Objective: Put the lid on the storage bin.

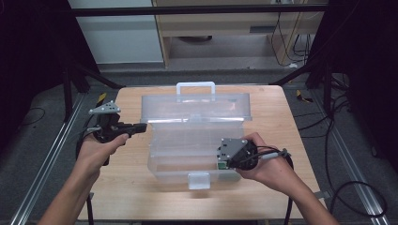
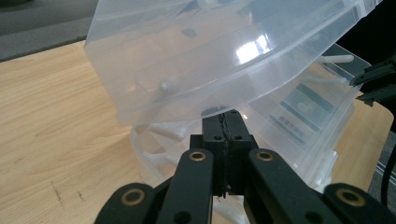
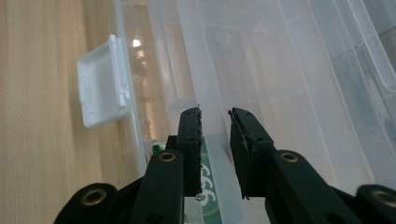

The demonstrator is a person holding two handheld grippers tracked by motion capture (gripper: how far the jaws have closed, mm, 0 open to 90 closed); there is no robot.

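A clear plastic storage box [image 1: 178, 166] stands in the middle of the wooden table [image 1: 131, 197] with its lid [image 1: 197, 107] raised at the back and a white handle [image 1: 195, 86] on top. My left gripper [image 1: 142, 126] is shut with nothing between its jaws; its tip [image 2: 225, 116] rests against the lid's [image 2: 196, 65] left lower edge. My right gripper [image 1: 221, 161] is at the box's front right rim. In the right gripper view its jaws [image 3: 215, 114] stand slightly apart, open, with the clear rim [image 3: 208, 93] running between them.
A white latch [image 1: 199, 180] hangs on the box's front wall, left of my right gripper [image 3: 100, 88]. A green label [image 3: 210, 186] shows through the plastic near the right jaws. Bare tabletop lies left and right of the box. Cables and metal rails flank the table.
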